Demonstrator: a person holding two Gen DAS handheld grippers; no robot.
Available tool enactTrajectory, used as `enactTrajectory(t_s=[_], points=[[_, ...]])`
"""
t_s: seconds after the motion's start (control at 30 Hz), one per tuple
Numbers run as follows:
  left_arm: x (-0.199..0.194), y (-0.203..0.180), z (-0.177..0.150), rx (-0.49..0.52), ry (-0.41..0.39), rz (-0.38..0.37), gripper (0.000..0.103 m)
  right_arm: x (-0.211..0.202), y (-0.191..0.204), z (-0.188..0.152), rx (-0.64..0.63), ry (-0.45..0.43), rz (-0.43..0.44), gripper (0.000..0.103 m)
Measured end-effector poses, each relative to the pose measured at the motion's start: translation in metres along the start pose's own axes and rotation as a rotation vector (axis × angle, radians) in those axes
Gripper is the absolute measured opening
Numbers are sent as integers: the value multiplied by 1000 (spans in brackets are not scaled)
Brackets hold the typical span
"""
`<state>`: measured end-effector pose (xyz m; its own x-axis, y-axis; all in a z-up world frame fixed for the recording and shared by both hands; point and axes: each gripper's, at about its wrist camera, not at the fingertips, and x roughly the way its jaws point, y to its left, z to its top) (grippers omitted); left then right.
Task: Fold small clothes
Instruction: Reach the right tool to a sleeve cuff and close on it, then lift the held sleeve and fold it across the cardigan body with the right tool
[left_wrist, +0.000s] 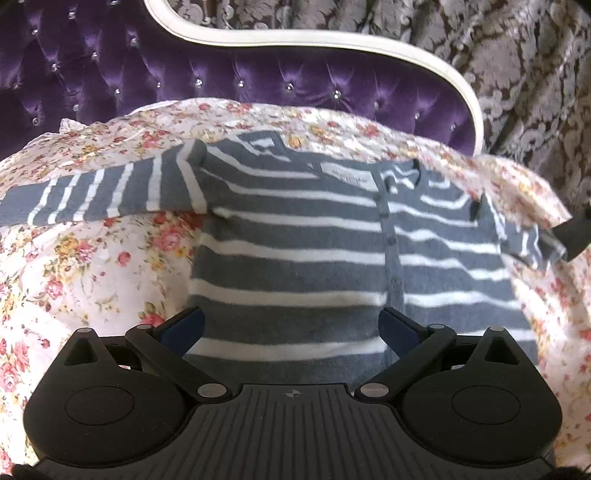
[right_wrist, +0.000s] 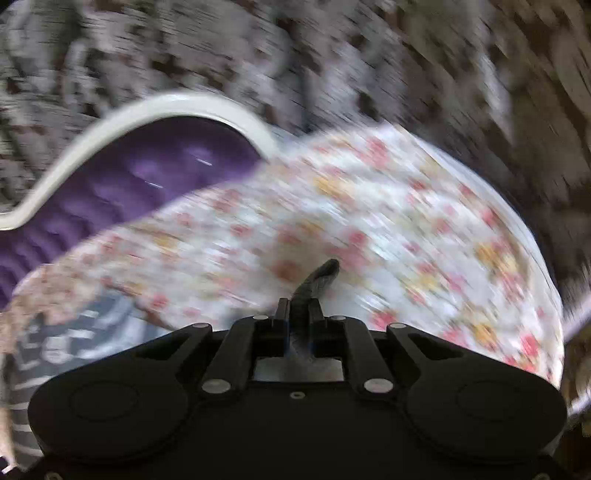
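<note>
A grey cardigan with white stripes (left_wrist: 295, 240) lies front up on the floral sheet (left_wrist: 92, 266), collar toward the headboard. Its left sleeve (left_wrist: 92, 192) stretches out sideways. My left gripper (left_wrist: 291, 317) hovers open over the lower body of the cardigan, with nothing between its fingers. In the blurred right wrist view my right gripper (right_wrist: 298, 306) is shut on a narrow fold of grey knit (right_wrist: 321, 277) that sticks out past the fingertips. The rest of the cardigan (right_wrist: 74, 332) shows at lower left. In the left wrist view a dark finger of the right gripper (left_wrist: 572, 236) sits at the cardigan's right sleeve end.
A purple tufted headboard (left_wrist: 221, 74) with a white curved frame (left_wrist: 295, 35) stands behind the bed. A grey and brown damask wall covering (left_wrist: 517, 74) fills the background. The floral sheet (right_wrist: 369, 206) spreads around the garment on all sides.
</note>
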<state>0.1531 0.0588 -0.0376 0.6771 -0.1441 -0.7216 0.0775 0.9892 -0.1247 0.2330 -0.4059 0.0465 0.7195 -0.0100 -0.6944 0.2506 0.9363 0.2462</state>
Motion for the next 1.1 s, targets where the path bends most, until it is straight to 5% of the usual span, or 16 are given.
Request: enactTrajectory(t_s=[0.07,0.27,0.67,1.0,1.1], points=[[-2,3,1,-8,-4,3,101,-11,30,13,-37,-18,61,9],[-5,11,1,-9,-11,34,101,-22,124,31,-139,-28,240,9],[-8,28,4,-57,-1,39,101,14,283,-23,-292,129,546,9],[-2,32,5,-82,24,34,102,51,344,-81,-325,242,650,9],[2,33,4,-87,44,27,102,60,349,-91,-311,250,693,19]])
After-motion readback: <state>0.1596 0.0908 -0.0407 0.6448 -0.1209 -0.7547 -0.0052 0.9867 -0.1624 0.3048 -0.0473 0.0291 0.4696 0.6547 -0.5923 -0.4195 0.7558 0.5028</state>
